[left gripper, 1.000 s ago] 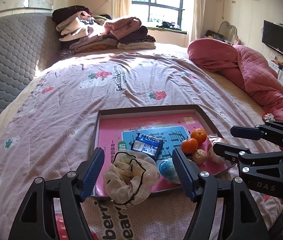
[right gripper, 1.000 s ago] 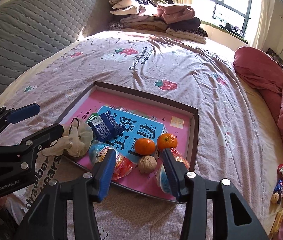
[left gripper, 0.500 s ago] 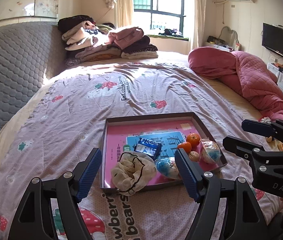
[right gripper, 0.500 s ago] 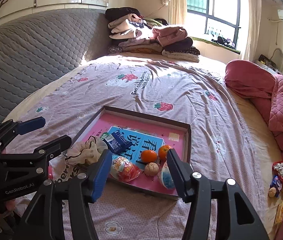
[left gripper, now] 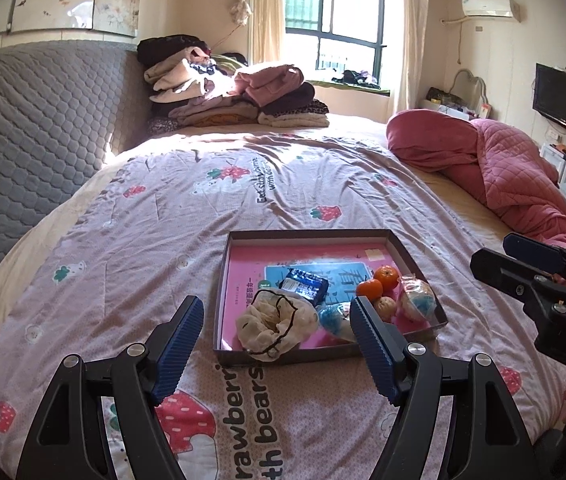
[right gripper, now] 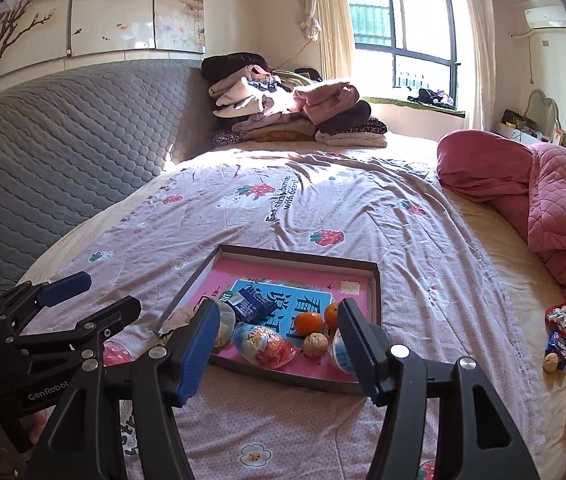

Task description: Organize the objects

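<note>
A shallow brown tray [left gripper: 307,234] [right gripper: 299,254] with a pink printed bottom lies on the bedspread. In it are a cream drawstring pouch [left gripper: 275,320], a blue packet [left gripper: 305,284] [right gripper: 253,306], two oranges [left gripper: 379,282] [right gripper: 309,323], a walnut [left gripper: 386,306] [right gripper: 315,344] and wrapped snack bags [right gripper: 265,346] [left gripper: 419,300]. My left gripper [left gripper: 277,308] hangs open above the tray's near edge, holding nothing. My right gripper [right gripper: 279,308] is held back from the tray; its jaws are opening and nothing is between them. Each gripper shows in the other's view [left gripper: 523,264] [right gripper: 83,296].
The bed has a strawberry-print cover [left gripper: 243,184], a grey quilted headboard [right gripper: 63,128] on the left and a pile of folded clothes [right gripper: 291,116] at the far end. A pink quilt [right gripper: 543,200] is heaped on the right, with loose snack packets [right gripper: 561,336] beside it.
Both grippers have drawn back and upward from the tray, which now looks smaller and farther off. The right gripper's jaws have widened. The things in the tray have not moved.
</note>
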Available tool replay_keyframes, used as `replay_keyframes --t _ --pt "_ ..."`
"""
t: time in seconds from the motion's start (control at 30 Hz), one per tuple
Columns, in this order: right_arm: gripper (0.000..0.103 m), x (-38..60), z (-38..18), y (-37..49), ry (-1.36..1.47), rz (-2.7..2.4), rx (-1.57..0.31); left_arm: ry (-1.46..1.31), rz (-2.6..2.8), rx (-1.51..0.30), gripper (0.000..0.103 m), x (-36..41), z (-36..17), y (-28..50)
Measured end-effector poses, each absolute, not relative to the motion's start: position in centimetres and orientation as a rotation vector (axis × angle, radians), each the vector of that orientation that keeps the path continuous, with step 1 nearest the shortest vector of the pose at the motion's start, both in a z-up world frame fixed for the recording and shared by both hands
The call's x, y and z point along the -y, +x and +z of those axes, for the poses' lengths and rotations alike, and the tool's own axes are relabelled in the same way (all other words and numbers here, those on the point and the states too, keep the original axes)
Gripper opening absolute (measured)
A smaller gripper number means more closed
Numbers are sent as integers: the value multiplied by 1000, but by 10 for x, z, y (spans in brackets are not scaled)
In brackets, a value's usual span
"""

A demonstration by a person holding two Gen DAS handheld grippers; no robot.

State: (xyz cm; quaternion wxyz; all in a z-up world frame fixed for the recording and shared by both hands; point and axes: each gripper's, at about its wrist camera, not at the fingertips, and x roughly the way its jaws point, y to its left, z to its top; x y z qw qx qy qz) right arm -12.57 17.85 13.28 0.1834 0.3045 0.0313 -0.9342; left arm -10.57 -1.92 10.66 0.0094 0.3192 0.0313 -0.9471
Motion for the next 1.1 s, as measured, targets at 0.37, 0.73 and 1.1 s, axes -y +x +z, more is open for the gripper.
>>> replay_keyframes --t 0.37,0.73,1.1 --pt "61 -175 137 -106 811 -2655 -131 1025 -2931 -73 77 22 95 -91" --pt "61 -174 113 -96 855 -2647 -134 1053 -2934 -97 77 24 78 -81" --pt "61 -179 94 -95 860 -2648 -104 1068 -2909 -35 77 19 56 -78"
